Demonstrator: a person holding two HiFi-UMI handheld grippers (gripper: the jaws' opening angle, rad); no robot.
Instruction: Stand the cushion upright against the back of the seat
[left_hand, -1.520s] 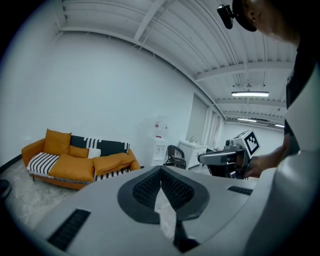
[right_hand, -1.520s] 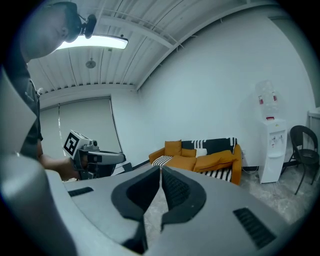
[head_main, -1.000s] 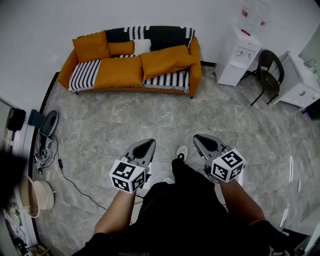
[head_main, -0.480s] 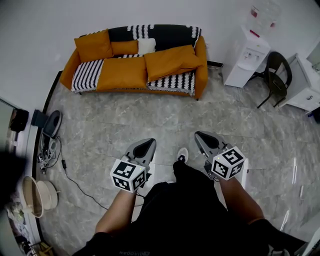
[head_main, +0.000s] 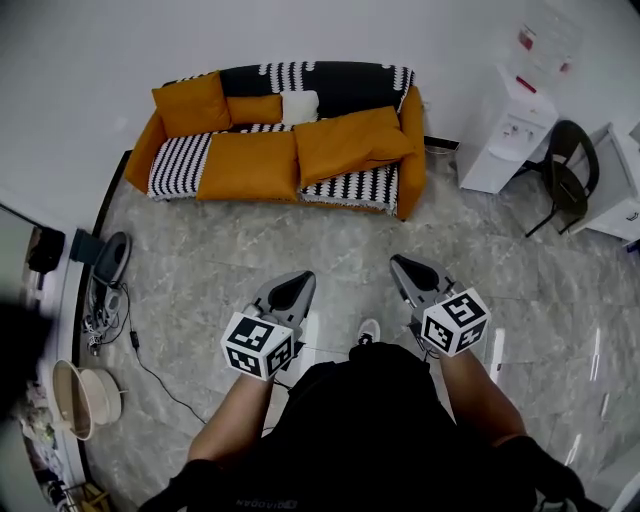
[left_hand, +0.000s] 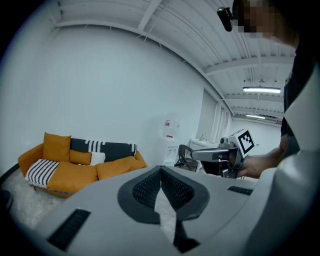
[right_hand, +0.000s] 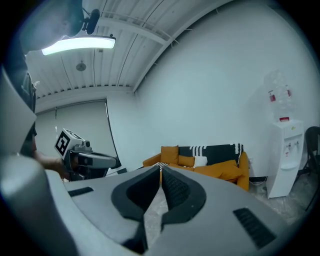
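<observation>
Currently you stand well apart from the orange fabric sofa, across the grey marbled floor. The large orange square cushion lies slumped flat on the right half of the seat, one corner near the sofa's arm. On your left gripper and your right gripper the jaws are together, with nothing between them. Close the gap first and part both jaws before reaching. Take the cushion by its two near corners, tip it up, then lean it on the black-and-white striped backrest.
</observation>
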